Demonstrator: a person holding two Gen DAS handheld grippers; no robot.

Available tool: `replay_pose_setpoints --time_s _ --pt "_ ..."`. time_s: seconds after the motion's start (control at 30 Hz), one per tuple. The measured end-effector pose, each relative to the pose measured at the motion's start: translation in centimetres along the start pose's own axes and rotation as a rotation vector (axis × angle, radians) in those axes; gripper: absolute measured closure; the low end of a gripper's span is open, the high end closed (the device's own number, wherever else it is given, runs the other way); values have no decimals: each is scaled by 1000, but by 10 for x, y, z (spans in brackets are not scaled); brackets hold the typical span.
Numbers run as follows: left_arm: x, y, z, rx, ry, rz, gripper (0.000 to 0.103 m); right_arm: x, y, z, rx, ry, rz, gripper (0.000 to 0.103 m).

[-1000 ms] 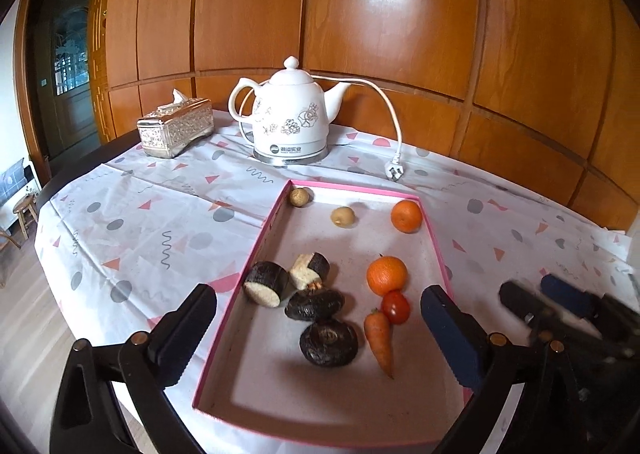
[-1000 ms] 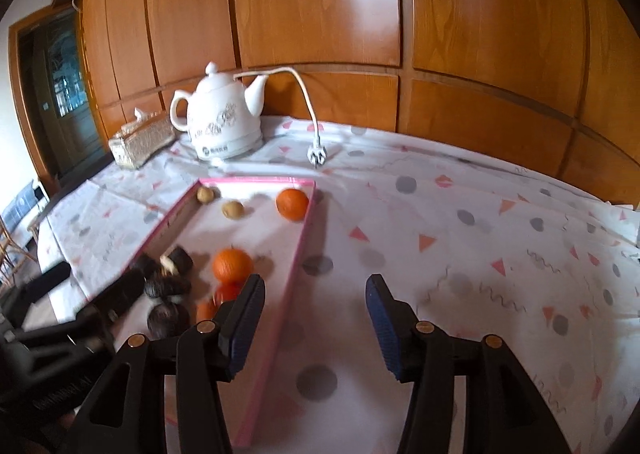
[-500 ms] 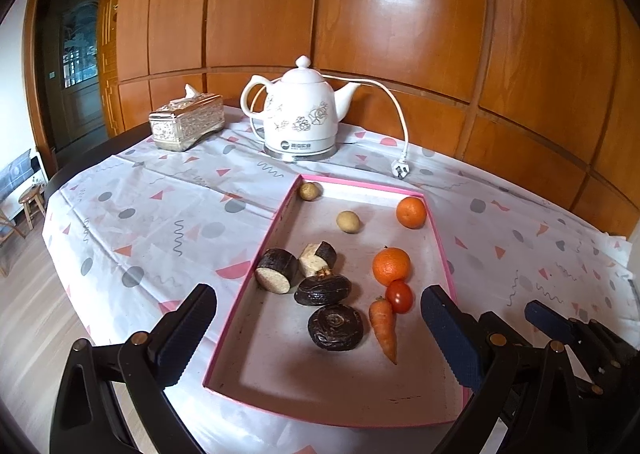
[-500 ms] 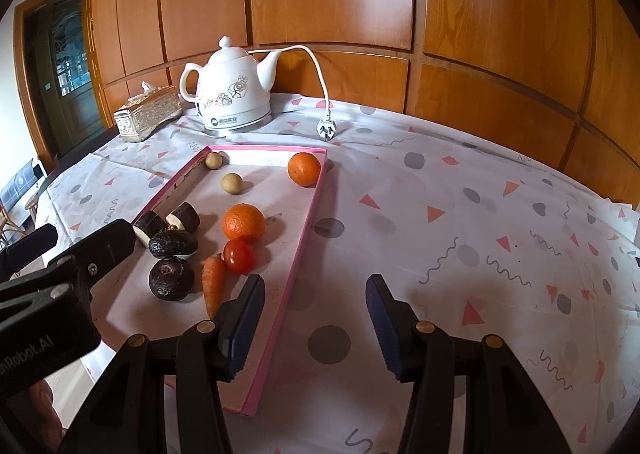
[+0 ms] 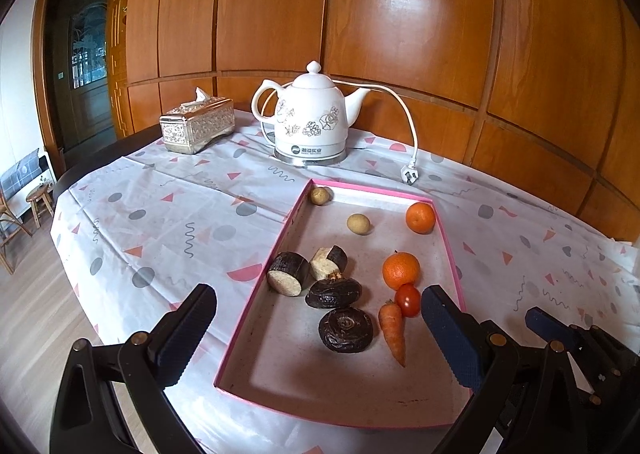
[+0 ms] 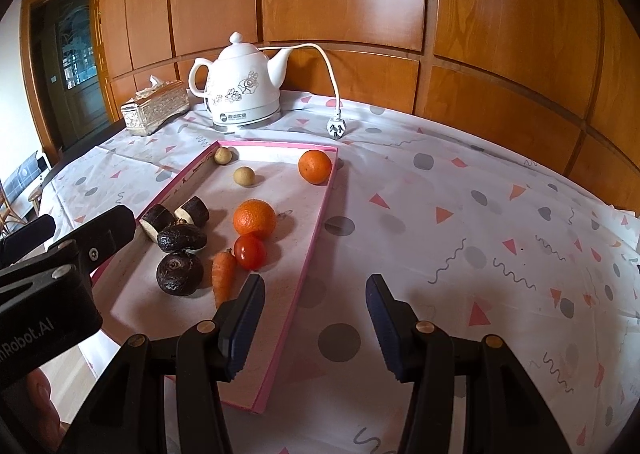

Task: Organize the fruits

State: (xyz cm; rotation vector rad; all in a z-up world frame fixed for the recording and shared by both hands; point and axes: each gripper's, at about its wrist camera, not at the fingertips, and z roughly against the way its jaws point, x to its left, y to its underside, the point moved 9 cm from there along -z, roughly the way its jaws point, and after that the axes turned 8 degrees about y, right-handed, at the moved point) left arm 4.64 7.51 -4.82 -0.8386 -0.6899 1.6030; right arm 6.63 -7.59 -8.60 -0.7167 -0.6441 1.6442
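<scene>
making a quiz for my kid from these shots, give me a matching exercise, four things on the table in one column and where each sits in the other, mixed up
Things:
1. carrot
2. kettle
3. tissue box
4. plug

Places:
A. on the cloth, off the tray's far right corner
B. in the tray, beside the tomato
C. behind the tray's far edge, on its metal base
D. far left, beside the kettle's handle

Pairs: 1-B, 2-C, 3-D, 4-A

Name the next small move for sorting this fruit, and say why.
Probably lower the right gripper onto the tomato. Both grippers hold nothing, jaws apart, and the tomato lies nearest it in the tray, touching an orange and beside the carrot.
</scene>
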Motion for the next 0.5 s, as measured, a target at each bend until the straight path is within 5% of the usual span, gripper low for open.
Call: replay_pose_setpoints --time_s 0.5 --pt "3 3 -3 10 -3 10 1 0 1 -1 4 -2 -2 50"
